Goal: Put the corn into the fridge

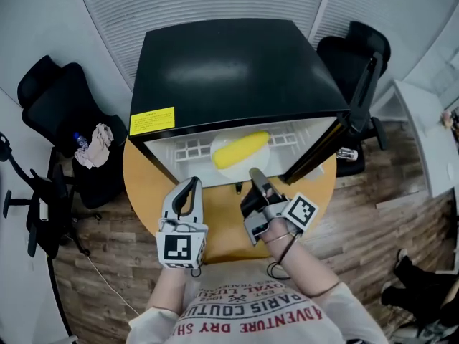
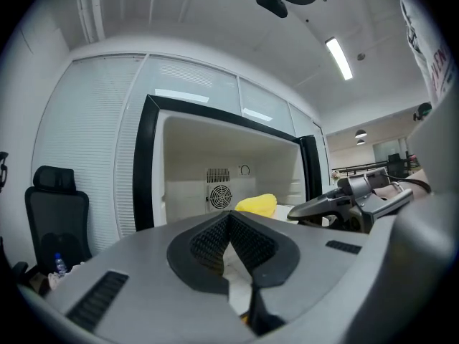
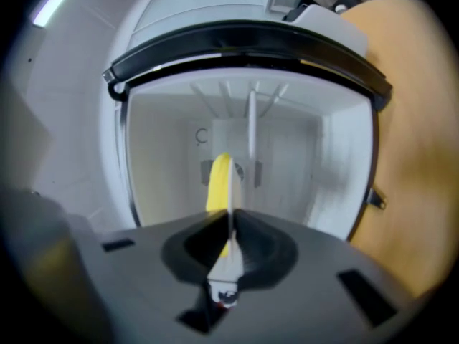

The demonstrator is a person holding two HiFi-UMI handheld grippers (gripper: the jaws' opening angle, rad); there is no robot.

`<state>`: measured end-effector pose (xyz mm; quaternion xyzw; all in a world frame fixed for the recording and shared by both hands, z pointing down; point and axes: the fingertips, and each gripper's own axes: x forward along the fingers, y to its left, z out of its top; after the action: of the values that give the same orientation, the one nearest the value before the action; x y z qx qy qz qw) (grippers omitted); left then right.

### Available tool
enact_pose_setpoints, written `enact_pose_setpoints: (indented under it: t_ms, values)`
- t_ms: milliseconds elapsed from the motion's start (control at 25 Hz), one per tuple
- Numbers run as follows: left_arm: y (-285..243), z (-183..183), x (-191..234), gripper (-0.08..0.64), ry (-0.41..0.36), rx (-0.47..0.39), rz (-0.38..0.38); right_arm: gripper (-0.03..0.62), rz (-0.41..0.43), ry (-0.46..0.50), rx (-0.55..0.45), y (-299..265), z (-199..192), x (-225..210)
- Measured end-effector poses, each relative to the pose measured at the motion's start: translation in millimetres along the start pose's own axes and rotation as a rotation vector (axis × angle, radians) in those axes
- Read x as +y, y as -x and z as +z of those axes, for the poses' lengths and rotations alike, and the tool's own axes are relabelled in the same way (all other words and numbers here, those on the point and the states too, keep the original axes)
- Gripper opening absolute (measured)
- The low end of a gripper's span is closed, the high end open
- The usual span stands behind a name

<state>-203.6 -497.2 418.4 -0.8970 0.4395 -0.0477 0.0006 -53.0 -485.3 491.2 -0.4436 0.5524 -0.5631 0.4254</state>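
Note:
The yellow corn (image 1: 241, 150) lies on a white plate (image 1: 216, 146) on a shelf inside the black mini fridge (image 1: 229, 63). The fridge door (image 1: 337, 131) stands open to the right. Both grippers hover level over the round wooden table (image 1: 143, 185), just outside the fridge mouth. My left gripper (image 1: 193, 182) is shut and empty, and its view looks in at the corn (image 2: 257, 204). My right gripper (image 1: 254, 172) is also shut with nothing between the jaws; it points straight at the corn (image 3: 219, 181). The left gripper view catches the right gripper (image 2: 344, 199) beside it.
A black office chair (image 1: 61, 99) stands to the left with a bottle and crumpled cloth (image 1: 93, 145) on its seat. Another black chair (image 1: 351, 49) is behind the open door. A white desk (image 1: 430, 135) edges the right side. Wood flooring surrounds the table.

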Motion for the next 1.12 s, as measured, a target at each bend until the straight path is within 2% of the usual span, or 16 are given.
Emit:
enact_pose_setpoints:
  t_ms: [360, 640, 1120]
  values:
    - [-28.2, -9.6, 16.5, 0.029, 0.052, 0.012, -0.042, 0.048, -0.046, -0.021, -0.053, -35.8, 5.6, -12.0]
    - [-28.6, -16.9, 13.9, 0.029, 0.086, 0.025, -0.049, 0.049, -0.061, -0.013, -0.084, -40.3, 10.4, -11.1]
    - [-34.3, -24.5, 7.9, 0.029, 0.103, 0.039, -0.070, 0.052, -0.051, -0.046, -0.091, -56.5, 10.3, -11.9]
